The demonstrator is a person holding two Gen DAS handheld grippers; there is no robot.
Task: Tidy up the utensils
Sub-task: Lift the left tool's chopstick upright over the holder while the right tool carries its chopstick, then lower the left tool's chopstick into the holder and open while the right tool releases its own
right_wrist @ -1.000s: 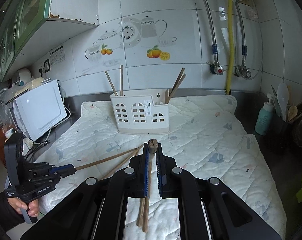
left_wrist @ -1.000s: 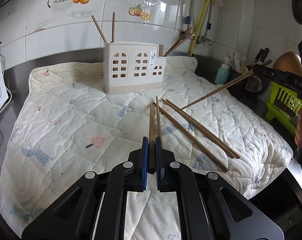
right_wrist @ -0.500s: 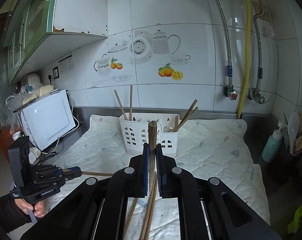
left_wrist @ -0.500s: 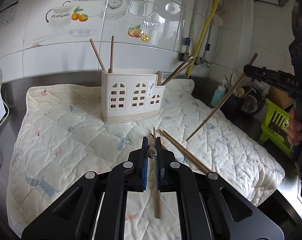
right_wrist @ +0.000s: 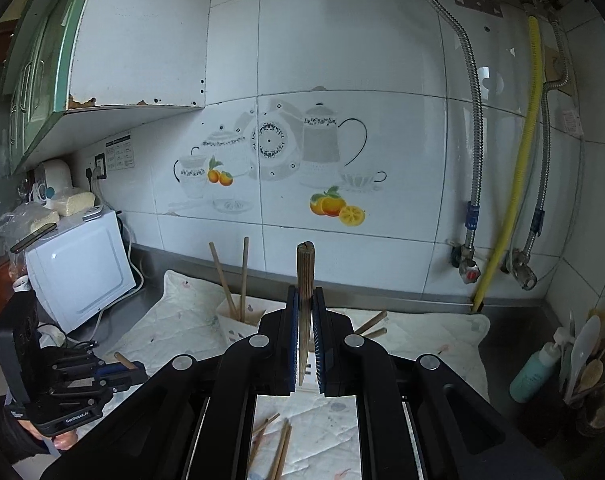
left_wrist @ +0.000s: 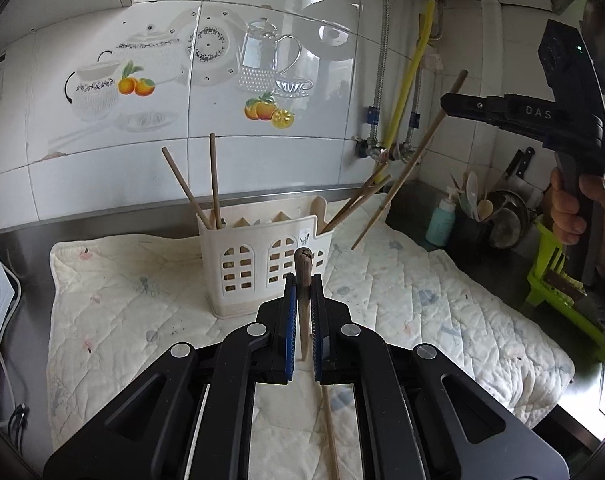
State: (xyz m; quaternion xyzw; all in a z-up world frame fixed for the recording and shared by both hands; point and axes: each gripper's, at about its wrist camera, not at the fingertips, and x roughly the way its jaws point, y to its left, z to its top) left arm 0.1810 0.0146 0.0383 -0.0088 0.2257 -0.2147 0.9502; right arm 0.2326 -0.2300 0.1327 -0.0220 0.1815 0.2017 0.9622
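Left wrist view: left gripper clamps one chopstick above the mat, short of the holder; right gripper, raised right of the holder, pinches a second. Four chopsticks stand in the holder already. Several loose ones remain on the mat, nearer than the holder.

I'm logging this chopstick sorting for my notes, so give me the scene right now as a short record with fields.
left gripper: shut on a chopstick
right gripper: shut on another chopstick
holder: white, on the quilted mat, chopsticks standing at both ends
loose chopsticks: a few lie on the mat
backdrop: tiled wall
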